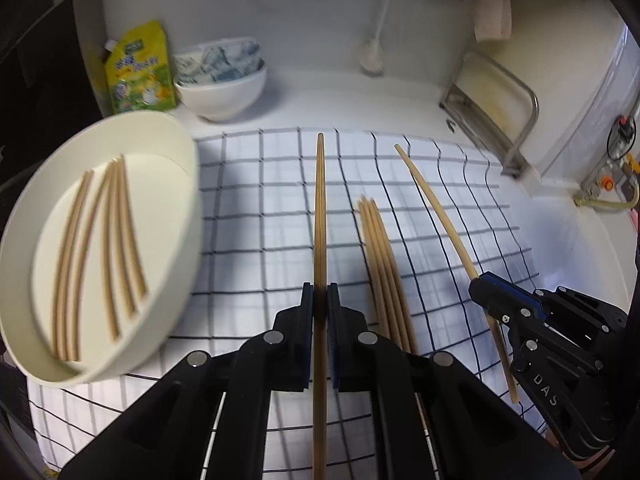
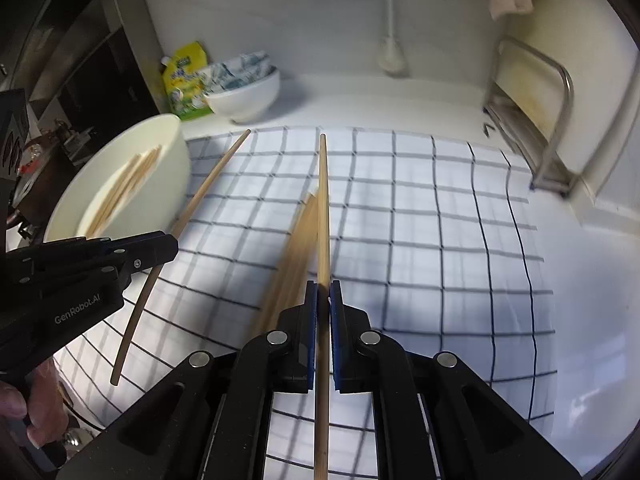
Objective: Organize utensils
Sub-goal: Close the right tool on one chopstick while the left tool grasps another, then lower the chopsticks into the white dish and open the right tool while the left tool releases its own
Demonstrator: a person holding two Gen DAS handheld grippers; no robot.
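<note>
Two chopsticks are in my grip right now, one in each tool. My left tool (image 1: 320,304) is clamped shut on a single chopstick (image 1: 320,216) that runs straight out ahead between its pads, clear of the checked cloth (image 1: 248,216). My right tool (image 2: 323,304) is closed the same way on another chopstick (image 2: 323,208), also lifted off the cloth and pointing forward.

As for progress, I judge the job partly done. Several chopsticks (image 1: 100,248) already lie in the cream bowl (image 1: 188,184) at the left edge of the cloth; I make out about five, though blur makes the count uncertain. A small bundle of chopsticks (image 1: 380,264) lies on the cloth between my two tools, four or so pressed side by side, waiting to be collected. So what is left, as I read it, is to carry these two over to the bowl, lay them with the others, then come back for the bundle.

At the back of the desk (image 1: 328,96) a white bowl (image 1: 224,96) holding packets stands beside a yellow pouch (image 1: 140,68); neither seems part of this work.
</note>
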